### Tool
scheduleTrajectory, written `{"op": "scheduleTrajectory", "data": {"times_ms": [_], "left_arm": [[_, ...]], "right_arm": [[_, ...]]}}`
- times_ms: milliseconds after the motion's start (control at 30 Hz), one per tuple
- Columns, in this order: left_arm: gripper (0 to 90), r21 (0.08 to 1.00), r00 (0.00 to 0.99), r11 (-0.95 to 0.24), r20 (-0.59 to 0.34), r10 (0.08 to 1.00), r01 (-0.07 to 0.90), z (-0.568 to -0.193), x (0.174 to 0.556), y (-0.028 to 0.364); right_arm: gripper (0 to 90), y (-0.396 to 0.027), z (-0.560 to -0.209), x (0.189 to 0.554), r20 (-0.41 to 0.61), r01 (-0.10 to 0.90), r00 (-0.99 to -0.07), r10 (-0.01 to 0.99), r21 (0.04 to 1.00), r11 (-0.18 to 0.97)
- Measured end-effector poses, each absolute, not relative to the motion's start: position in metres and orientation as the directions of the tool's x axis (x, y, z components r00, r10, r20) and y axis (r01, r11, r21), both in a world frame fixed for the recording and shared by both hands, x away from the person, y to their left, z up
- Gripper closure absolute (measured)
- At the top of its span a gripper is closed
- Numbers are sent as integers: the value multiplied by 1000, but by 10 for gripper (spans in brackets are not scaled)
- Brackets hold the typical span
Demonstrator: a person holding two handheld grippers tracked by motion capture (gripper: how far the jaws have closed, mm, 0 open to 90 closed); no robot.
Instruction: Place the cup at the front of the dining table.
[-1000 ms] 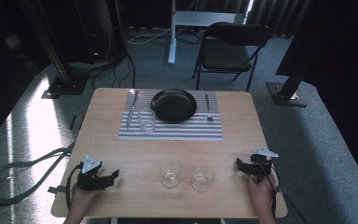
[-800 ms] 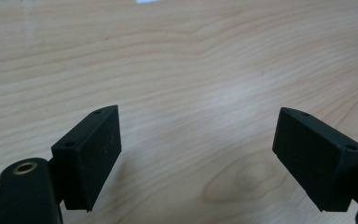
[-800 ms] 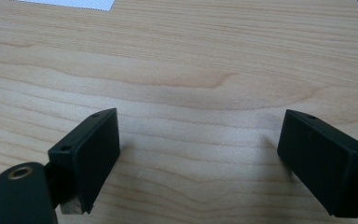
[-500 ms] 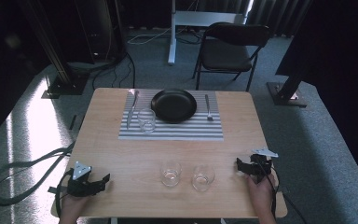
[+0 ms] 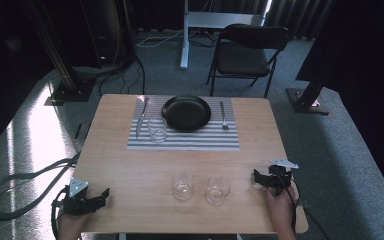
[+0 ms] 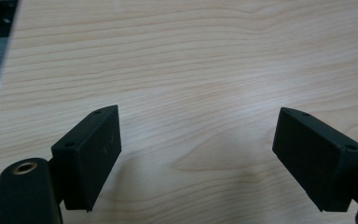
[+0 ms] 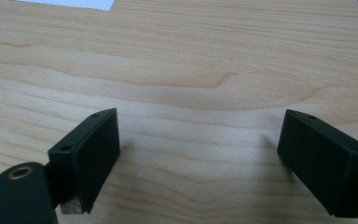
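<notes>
At lower centre of the high view, two glasses, left glass and right glass, stand near each other but apart on the table. Left gripper, lower left, and right gripper, lower right, both hold their jaws apart over bare wood, empty. Judged best: approach each glass level, straddle its wall squarely, close gently, avoiding its neighbour.
</notes>
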State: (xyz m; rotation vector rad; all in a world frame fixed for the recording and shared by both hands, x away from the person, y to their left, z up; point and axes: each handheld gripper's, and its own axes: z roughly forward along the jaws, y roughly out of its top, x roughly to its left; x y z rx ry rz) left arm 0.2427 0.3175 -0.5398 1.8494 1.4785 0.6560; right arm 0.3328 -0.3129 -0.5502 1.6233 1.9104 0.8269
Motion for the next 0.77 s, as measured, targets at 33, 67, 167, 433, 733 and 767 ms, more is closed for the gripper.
{"op": "scheduleTrajectory", "data": {"times_ms": [33,67,167,433,733,767], "left_arm": [[159,767,206,-117,-19,978,631,-539,242,319],[159,769,193,-111,-17,981,630,-539,242,319],[159,763,148,-97,2,989,639,-539,242,322],[159,764,134,-85,-2,991,640,-539,243,325],[160,761,124,-71,-13,992,645,-540,244,329],[159,760,126,-68,-18,992,647,-540,244,329]], "right_arm": [[123,-313,-550,333,13,685,-167,986,721,106],[123,-313,-550,333,13,685,-167,986,721,106],[123,-313,-550,333,13,684,-167,986,721,106],[122,-313,-550,333,13,684,-167,986,721,106],[122,-313,-550,333,14,685,-167,986,721,106],[123,-313,-550,333,14,685,-167,986,721,106]]}}
